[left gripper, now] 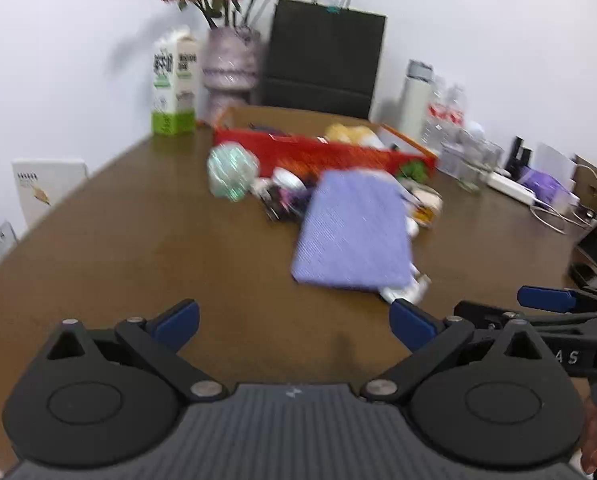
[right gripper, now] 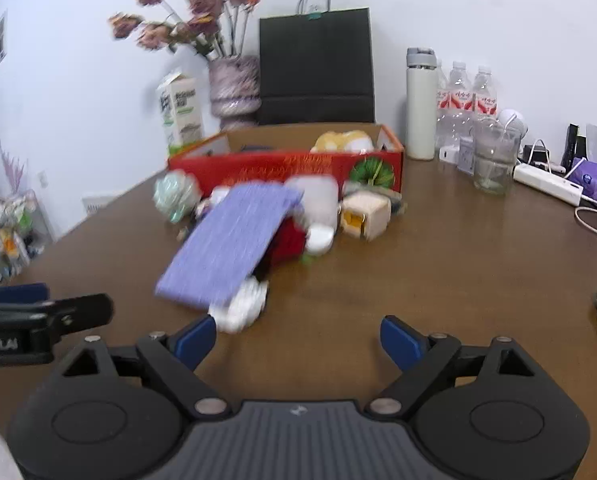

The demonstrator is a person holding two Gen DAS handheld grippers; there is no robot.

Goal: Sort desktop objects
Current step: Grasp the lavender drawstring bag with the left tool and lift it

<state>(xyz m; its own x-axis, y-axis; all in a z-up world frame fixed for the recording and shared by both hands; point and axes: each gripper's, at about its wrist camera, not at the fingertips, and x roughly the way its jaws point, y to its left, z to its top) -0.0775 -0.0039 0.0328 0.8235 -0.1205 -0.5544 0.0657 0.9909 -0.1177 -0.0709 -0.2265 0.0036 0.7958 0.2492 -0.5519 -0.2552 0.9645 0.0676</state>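
Both the left tool (left gripper: 294, 322) and right tool (right gripper: 298, 340) gape wide above the table (right gripper: 438, 280), holding nothing.

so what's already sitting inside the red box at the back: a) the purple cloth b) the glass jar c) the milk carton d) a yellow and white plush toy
d: a yellow and white plush toy pokes up above the wall of the red box, while the purple cloth lies on the pile in front of it.
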